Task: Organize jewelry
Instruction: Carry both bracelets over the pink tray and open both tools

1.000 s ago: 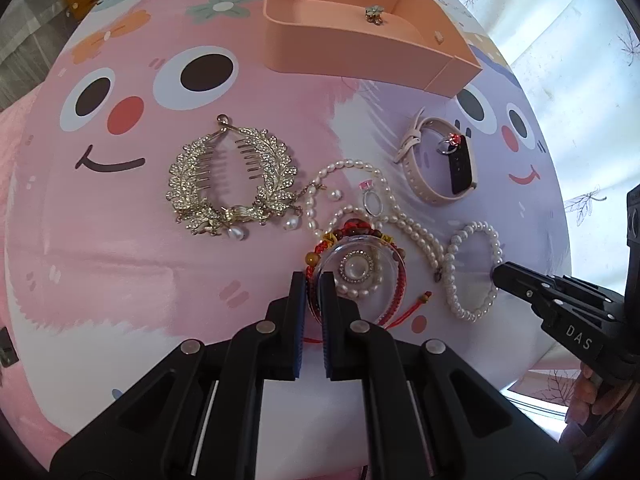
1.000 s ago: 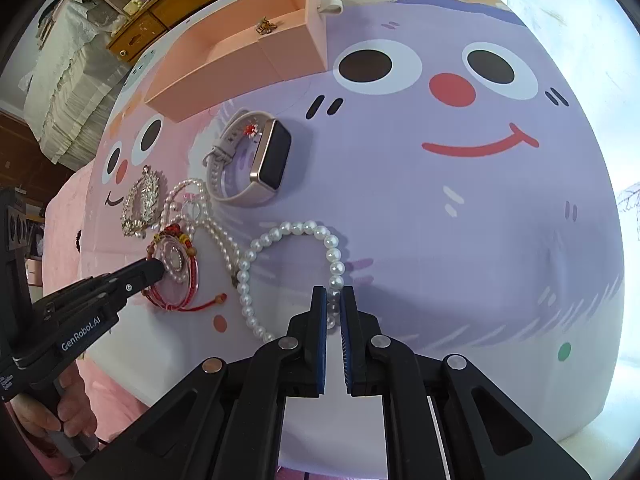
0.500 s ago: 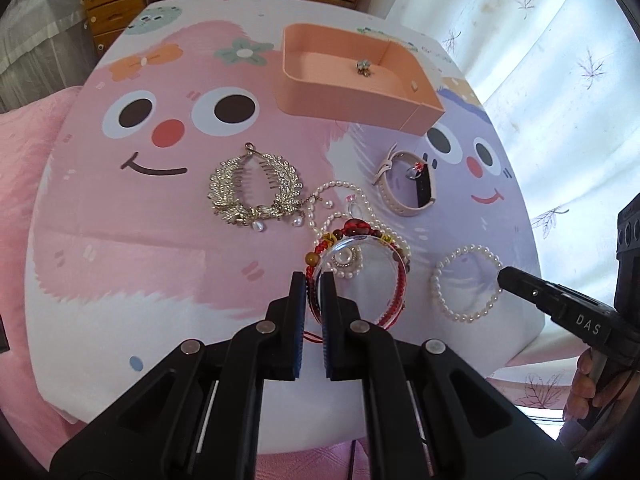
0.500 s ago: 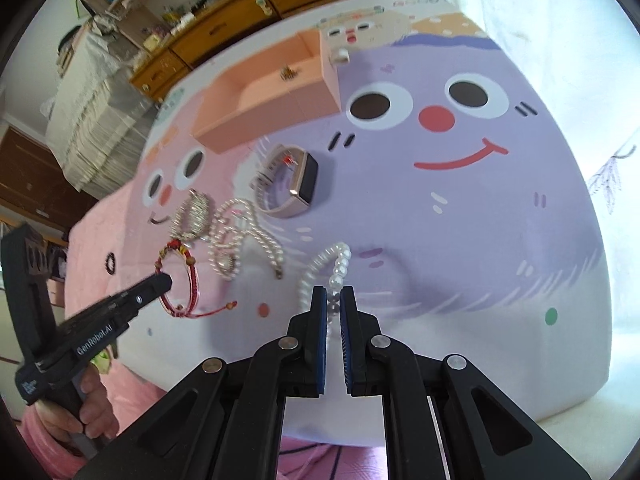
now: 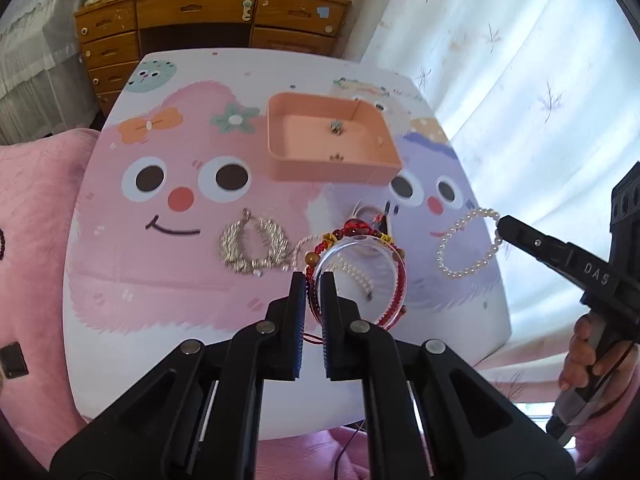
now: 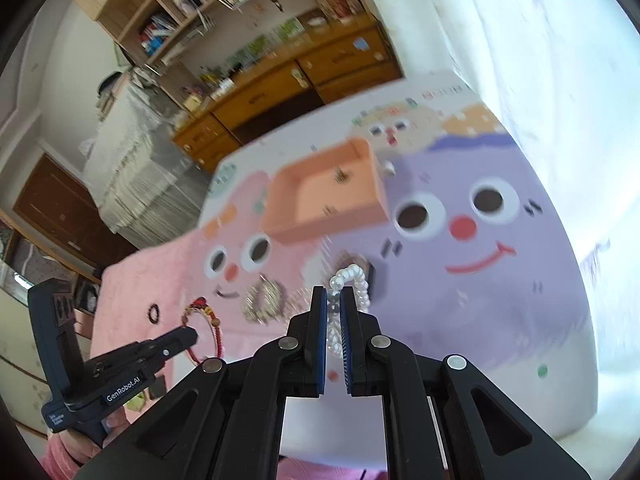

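Observation:
My left gripper (image 5: 313,280) is shut on a clear bangle with red beaded cord bracelets (image 5: 362,258) and holds it above the table; it also shows in the right wrist view (image 6: 208,326). My right gripper (image 6: 333,294) is shut on a white pearl bracelet (image 6: 352,280), lifted clear of the table; the bracelet hangs from its tip in the left wrist view (image 5: 468,246). The peach jewelry tray (image 5: 332,142) sits at the back with a small earring (image 5: 337,126) inside. A silver leaf hair comb (image 5: 254,246), a pearl necklace (image 5: 352,270) and a watch (image 5: 366,214) lie on the table.
The cartoon-face table cover (image 5: 160,208) spans the table. A pink cushion (image 5: 28,200) lies to the left, with a wooden dresser (image 5: 208,20) behind and white curtains (image 5: 520,80) to the right. A dark bead ring (image 6: 154,314) lies at the left.
Both grippers have risen and pulled back from the table, each lifting its bracelet off the surface. The pearl bracelet has left the table and now hangs in the air.

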The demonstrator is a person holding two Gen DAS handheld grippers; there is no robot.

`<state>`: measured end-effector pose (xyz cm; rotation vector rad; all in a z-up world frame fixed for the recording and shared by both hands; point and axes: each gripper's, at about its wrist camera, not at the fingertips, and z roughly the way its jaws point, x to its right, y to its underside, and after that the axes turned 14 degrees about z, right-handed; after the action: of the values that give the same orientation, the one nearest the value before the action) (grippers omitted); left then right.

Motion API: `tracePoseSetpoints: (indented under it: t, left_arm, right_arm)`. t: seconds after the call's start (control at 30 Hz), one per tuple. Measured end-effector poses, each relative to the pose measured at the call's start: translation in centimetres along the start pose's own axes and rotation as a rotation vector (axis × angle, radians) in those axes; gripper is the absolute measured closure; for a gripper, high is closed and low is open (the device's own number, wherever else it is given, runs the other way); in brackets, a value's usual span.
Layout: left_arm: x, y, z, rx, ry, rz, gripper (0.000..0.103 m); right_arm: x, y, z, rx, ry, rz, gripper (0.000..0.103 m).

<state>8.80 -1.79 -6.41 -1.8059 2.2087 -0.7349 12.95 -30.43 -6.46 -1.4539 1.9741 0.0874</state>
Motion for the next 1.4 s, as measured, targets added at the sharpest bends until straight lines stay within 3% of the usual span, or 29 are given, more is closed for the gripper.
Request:
tracePoseSetpoints:
  t: [0.27,0.6,0.87,1.1,1.17,1.2,1.23,1.33,1.4]
  left_arm:
    - [-1.5,-6.0,-1.5,0.06,0.016,-0.015,0.098]
    - [-3.3,-13.4,-1.0,0.116,-0.008,0.004,0.098]
    - [-3.9,-17.9,2.9,0.105,0.011,0.027,0.098]
    - [-3.5,-19.4,7.7,0.027,0.014,0.044,0.098]
    - [-3.3,-19.7,8.8,-0.01,0.017,0.054,0.093]
    - [-3.2,-19.8,9.2,-0.023,0.011,0.062,0.087]
    - [-3.0,-19.8,9.5,-0.031,-0.002,0.072,0.082]
    - [-2.9,-19.6,9.6,-0.022,-0.014,0.086,0.054]
    - [-3.1,-19.4,9.2,-0.011,-0.015,0.073,0.052]
  right_arm:
    - [-3.9,-4.6,-0.7,0.055,-0.079,-0.036,0.097]
    - [-6.5,-10.0,1.5,0.071,-0.134,-0.054,0.097]
    - [-7.6,-13.2,5.2,0.067,-0.155,-0.084,0.097]
    - [-7.0,-14.6,9.4,0.002,-0.125,-0.066,0.096]
    - [-6.3,-14.8,10.6,-0.024,-0.106,-0.043,0.088]
    - [-5.9,-14.9,11.0,-0.032,-0.098,-0.03,0.075]
    - [-5.5,-15.0,11.3,-0.036,-0.098,-0.013,0.068]
    - [-4.4,-15.0,11.7,-0.032,-0.11,0.015,0.067]
    - [-3.7,-15.0,11.7,-0.03,-0.1,0.023,0.067]
